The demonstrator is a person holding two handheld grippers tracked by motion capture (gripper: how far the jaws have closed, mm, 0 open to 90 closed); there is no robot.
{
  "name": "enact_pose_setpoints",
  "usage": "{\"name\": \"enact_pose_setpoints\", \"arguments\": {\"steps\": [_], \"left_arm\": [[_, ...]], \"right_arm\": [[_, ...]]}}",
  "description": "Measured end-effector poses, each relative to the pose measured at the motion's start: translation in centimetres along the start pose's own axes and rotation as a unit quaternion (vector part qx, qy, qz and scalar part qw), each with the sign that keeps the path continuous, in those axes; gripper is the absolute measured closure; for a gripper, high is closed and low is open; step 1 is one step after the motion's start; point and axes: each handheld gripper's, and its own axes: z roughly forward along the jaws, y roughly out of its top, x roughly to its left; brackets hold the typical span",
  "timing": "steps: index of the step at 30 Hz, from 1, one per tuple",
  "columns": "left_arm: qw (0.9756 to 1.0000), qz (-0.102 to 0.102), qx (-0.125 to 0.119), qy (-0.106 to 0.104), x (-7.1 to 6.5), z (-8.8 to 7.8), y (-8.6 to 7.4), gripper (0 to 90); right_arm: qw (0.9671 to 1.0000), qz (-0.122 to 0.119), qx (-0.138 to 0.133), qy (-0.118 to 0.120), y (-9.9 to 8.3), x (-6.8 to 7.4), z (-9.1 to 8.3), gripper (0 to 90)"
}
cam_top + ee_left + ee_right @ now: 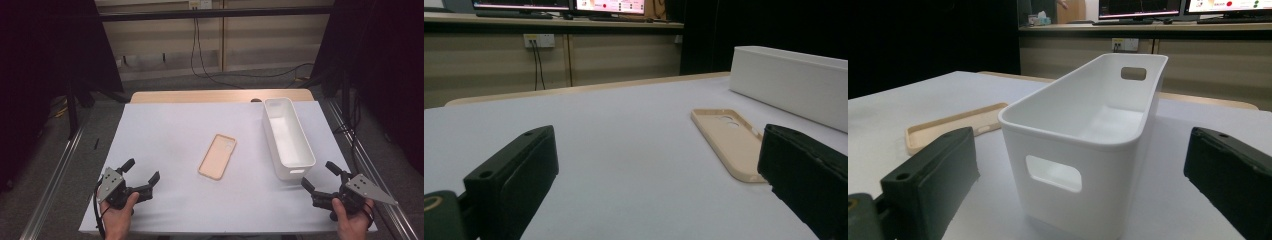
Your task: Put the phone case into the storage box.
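Nearest us, our left gripper (142,176) and right gripper (320,181) rest released and empty at the table's (165,125) near edge, while the beige phone case (218,156) lies untouched mid-table beside the empty white bin (300,161): we judge nothing begun.

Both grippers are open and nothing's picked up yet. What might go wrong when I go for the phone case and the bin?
1. The phone case lies flat and thin on the table, open side up; the left gripper may scrape the cover or push the case away instead of catching an edge.
2. The bin looks light and empty; a nudge from the right gripper could shift it.
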Motion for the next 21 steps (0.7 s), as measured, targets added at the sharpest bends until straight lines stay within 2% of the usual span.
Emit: {"name": "enact_pose_setpoints", "arguments": {"steps": [11, 13, 21], "left_arm": [[1.0, -0.001, 0.005, -0.004, -0.15, 0.17, 0.08, 2.9], [0.9999, -0.007, 0.006, -0.006, -0.25, 0.25, 0.06, 3.1], [0.9999, -0.003, 0.01, -0.012, -0.43, 0.27, 0.13, 3.2]], "right_arm": [[1.0, 0.002, -0.001, 0.002, -0.1, -0.13, -0.12, 0.6], [1.0, 0.004, -0.002, 0.003, -0.12, -0.14, -0.11, 0.6], [1.0, 0.003, 0.0, 0.007, -0.11, -0.05, -0.06, 0.6]]}}
